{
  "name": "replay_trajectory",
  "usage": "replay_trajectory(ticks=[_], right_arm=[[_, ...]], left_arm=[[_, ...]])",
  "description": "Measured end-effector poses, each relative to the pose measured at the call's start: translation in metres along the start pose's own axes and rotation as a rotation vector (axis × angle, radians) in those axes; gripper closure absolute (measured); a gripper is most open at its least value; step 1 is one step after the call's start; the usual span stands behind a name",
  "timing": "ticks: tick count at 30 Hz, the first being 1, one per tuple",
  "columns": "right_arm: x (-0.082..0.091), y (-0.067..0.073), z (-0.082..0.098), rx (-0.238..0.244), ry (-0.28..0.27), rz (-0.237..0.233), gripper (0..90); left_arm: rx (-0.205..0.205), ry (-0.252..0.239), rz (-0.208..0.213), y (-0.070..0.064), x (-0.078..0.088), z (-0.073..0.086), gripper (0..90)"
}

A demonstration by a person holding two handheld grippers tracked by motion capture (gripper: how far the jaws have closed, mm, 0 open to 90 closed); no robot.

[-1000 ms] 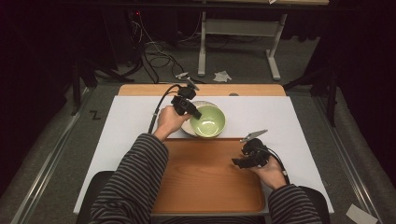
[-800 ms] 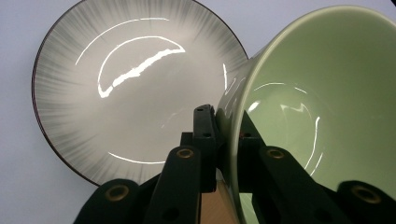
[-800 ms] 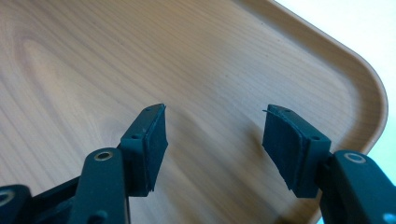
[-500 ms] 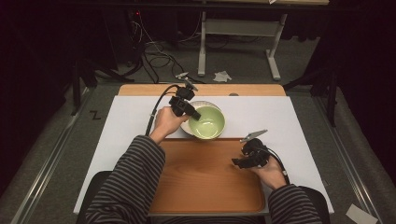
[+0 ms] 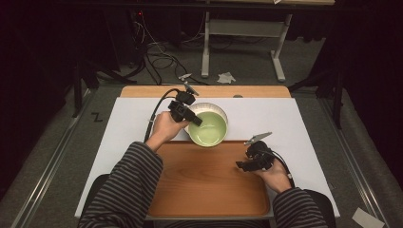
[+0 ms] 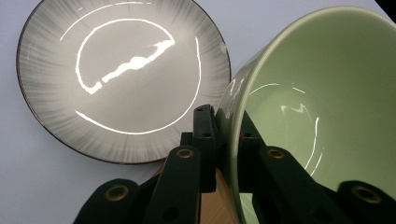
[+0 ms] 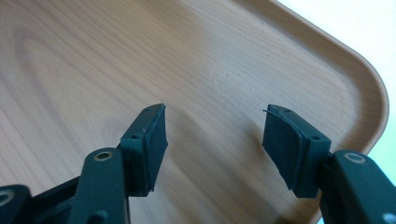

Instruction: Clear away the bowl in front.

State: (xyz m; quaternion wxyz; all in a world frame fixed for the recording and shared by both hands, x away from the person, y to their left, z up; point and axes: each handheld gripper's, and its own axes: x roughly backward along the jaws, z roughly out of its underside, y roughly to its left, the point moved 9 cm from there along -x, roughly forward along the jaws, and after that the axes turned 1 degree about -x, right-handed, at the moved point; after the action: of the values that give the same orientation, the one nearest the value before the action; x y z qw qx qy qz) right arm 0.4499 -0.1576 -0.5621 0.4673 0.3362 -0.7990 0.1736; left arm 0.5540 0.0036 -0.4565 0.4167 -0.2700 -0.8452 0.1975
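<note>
A pale green bowl (image 5: 209, 129) hangs tilted just past the far edge of the wooden tray (image 5: 204, 190). My left gripper (image 5: 192, 119) is shut on its left rim; in the left gripper view the two jaws pinch the green bowl's (image 6: 317, 107) wall, one inside and one outside. A grey streaked plate (image 6: 121, 79) lies on the white cover below and beyond it, and its pale rim (image 5: 205, 105) peeks out behind the bowl. My right gripper (image 5: 242, 165) hovers over the tray's right part, open (image 7: 212, 128), with nothing between its pads.
The tray (image 7: 93, 56) has a raised rounded rim and bare wood inside. A white cover (image 5: 294, 118) spans the table, with a wooden strip (image 5: 256, 91) along the far edge. Cables and a stand's legs lie on the floor beyond.
My left gripper has drawn the green bowl slightly toward the tray and up, uncovering the plate's far rim. The right gripper has stayed put.
</note>
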Motion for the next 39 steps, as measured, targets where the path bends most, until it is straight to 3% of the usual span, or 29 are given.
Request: replay_trajectory(ticks=[19, 39], right_arm=[[0.001, 0.000, -0.001, -0.010, -0.008, 0.001, 41.3], [0.001, 0.001, 0.000, -0.009, -0.005, 0.003, 41.3]], left_arm=[[0.012, -0.003, 0.060, -0.002, 0.027, 0.025, 83.5], [-0.008, 0.045, 0.071, -0.002, 0.024, 0.054, 83.5]])
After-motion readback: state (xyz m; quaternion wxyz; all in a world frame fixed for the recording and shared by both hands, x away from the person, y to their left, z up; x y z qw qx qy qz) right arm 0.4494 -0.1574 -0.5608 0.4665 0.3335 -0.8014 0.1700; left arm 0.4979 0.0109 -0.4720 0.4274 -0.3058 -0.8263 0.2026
